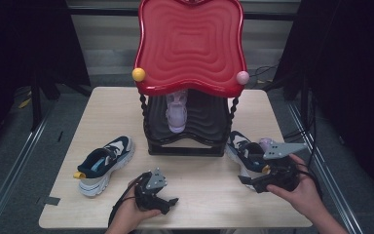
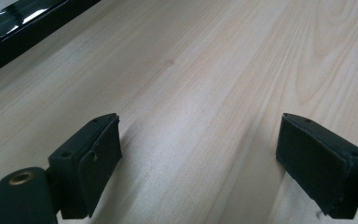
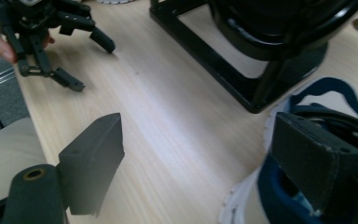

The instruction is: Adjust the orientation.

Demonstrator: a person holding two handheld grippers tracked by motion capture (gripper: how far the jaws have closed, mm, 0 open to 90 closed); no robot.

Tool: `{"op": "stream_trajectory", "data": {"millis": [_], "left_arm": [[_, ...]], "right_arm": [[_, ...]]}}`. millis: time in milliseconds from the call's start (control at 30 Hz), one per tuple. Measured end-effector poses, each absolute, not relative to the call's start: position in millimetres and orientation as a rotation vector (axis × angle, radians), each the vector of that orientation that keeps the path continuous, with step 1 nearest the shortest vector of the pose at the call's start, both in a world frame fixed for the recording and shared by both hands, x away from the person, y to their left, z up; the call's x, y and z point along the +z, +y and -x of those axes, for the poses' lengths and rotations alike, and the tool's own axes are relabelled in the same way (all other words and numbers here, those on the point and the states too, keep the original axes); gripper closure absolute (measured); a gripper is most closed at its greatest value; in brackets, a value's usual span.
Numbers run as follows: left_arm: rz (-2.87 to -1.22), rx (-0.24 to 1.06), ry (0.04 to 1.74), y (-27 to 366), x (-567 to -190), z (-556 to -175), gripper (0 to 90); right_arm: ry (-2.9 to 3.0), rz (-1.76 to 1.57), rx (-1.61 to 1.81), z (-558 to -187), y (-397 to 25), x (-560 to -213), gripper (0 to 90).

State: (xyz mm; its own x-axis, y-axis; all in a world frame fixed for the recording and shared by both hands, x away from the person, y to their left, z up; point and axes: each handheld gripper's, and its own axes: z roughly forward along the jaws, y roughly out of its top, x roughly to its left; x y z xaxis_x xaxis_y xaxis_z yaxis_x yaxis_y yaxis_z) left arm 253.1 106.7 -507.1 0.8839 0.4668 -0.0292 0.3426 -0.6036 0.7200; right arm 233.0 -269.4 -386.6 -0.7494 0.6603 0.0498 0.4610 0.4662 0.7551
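A navy and white sneaker (image 1: 102,163) lies on the table's left side. Its mate (image 1: 243,151) sits at the right, by the black rack's corner. My right gripper (image 1: 253,179) is open at this right sneaker (image 3: 307,186). One jaw hangs over the shoe's navy collar and the other over bare wood; nothing is clamped. My left gripper (image 1: 169,204) is open near the table's front edge, low over bare wood (image 2: 200,140), holding nothing. A lilac shoe (image 1: 177,114) stands on the rack's lower shelf.
The black shoe rack (image 1: 185,146) with a wavy red top (image 1: 190,44) fills the table's back middle; a yellow knob (image 1: 138,74) and a pink knob (image 1: 242,77) sit on its corners. Its base (image 3: 242,79) lies just beyond the right sneaker. The other gripper (image 3: 51,42) is farther off.
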Motion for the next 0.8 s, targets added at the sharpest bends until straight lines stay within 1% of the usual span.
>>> {"op": "stream_trajectory", "data": {"millis": [233, 800], "left_arm": [[-2.273, 0.206, 0.579, 106.6, -507.1, -253.1, 13.4], [-2.273, 0.206, 0.58, 106.6, -507.1, -253.1, 13.4]], "right_arm": [[2.403, -1.03, 1.131, -241.4, -291.7, -380.2, 18.1], [2.302, -1.138, 1.073, -255.8, -329.8, -386.3, 21.8]]}}
